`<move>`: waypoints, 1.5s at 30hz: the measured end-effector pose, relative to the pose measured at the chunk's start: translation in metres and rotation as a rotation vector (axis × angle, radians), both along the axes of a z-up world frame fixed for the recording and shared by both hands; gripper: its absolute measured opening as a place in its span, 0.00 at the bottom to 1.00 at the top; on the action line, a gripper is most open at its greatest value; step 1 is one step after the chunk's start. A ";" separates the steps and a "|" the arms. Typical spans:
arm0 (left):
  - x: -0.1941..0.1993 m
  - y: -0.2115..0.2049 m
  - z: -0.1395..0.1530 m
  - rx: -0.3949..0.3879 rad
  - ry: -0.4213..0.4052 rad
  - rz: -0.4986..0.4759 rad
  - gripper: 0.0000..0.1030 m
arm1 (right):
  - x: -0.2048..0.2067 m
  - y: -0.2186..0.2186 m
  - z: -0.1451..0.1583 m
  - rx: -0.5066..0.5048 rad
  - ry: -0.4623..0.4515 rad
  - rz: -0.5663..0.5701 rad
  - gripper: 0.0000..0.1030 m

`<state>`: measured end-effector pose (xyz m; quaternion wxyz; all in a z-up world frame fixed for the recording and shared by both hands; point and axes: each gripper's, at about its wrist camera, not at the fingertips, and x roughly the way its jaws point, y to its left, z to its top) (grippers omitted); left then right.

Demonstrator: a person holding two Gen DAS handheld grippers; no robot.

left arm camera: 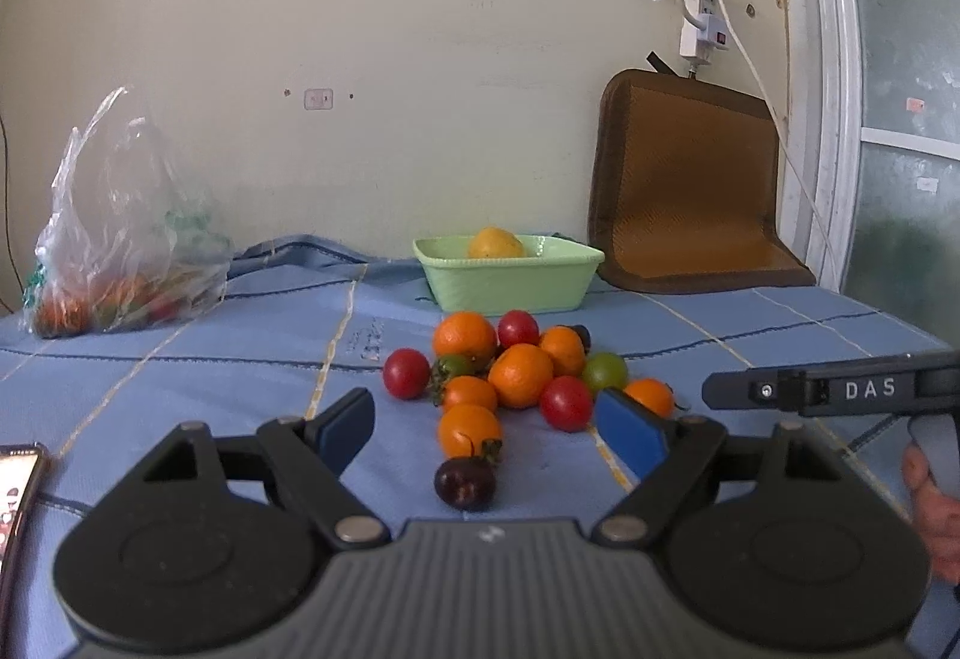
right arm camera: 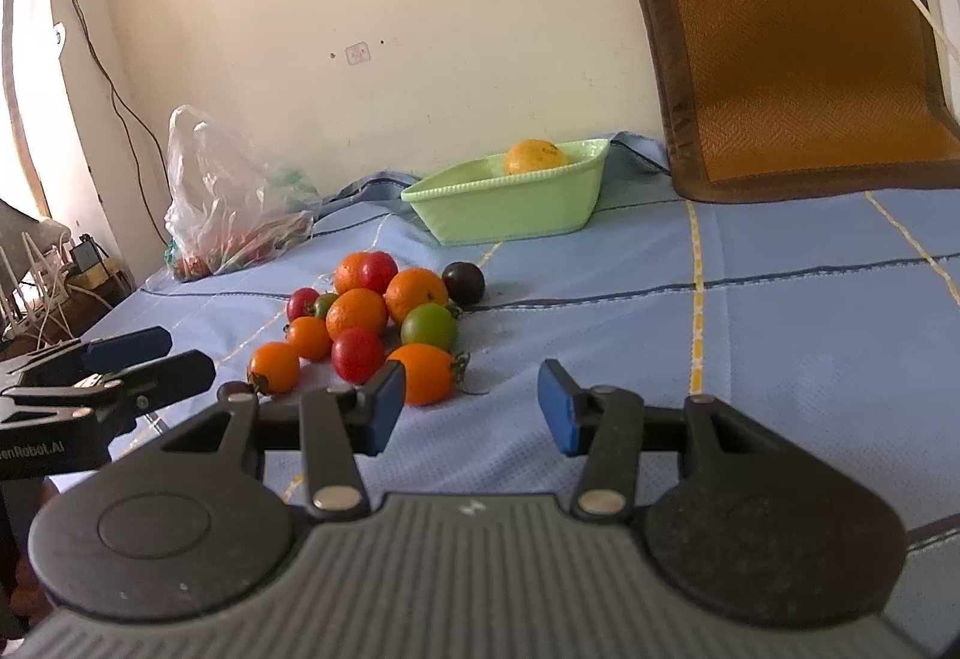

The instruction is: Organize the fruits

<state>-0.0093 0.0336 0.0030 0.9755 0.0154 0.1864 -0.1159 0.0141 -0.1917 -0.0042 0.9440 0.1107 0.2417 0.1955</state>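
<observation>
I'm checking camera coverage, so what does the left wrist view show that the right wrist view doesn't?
Only the left wrist view shows a phone, a white power strip on the wall and a glass door. Only the right wrist view shows a clutter of cables on the floor. Both show the fruit pile, green tub, plastic bag and brown mat.

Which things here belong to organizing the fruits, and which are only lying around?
For the job:
- pile of fruits on the blue cloth
- green basket, already holding one yellow fruit
- left gripper and right gripper, both open and empty

Lying about:
- plastic bag, with more produce inside
- brown mat against the wall
- phone
- power strip on the wall
</observation>
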 end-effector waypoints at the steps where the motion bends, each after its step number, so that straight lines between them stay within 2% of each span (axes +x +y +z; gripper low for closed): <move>1: 0.000 0.000 0.000 -0.001 -0.003 0.002 0.81 | 0.000 0.000 0.000 0.004 0.002 0.000 0.51; 19: 0.000 0.004 0.001 -0.015 -0.020 0.033 0.86 | -0.002 -0.004 0.000 0.029 0.002 0.012 0.51; 45: 0.000 0.006 0.001 -0.018 -0.015 0.036 0.86 | -0.002 -0.004 0.000 0.030 0.002 0.010 0.51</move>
